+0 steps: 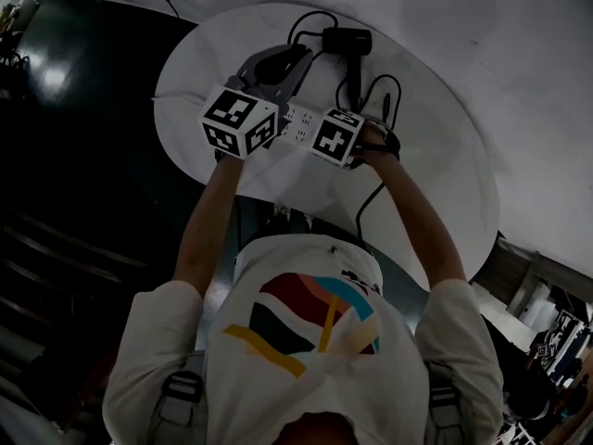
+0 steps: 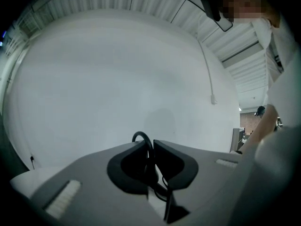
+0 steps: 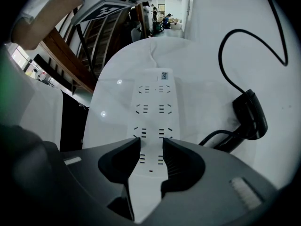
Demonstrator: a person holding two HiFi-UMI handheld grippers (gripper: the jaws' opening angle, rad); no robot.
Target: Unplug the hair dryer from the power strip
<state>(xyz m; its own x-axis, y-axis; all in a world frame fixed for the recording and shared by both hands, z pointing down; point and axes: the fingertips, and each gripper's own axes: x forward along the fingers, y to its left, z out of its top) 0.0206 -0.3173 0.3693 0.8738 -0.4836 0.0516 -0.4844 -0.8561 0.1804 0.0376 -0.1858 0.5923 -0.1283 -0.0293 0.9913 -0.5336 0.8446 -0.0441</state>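
Round white table, smooth matte top, fills upper centre of head view. Long white plastic power strip, rows of slotted sockets with nothing plugged into those in view, lies at frame centre. Right gripper points down, dark ribbed pads clamped on strip's long sides at near end. Left gripper nearly closed, pinching thin black rubbery cord that arches above jaw tips. Black hair dryer, stubby barrel, lies on table near top centre, its cord looped beside it.
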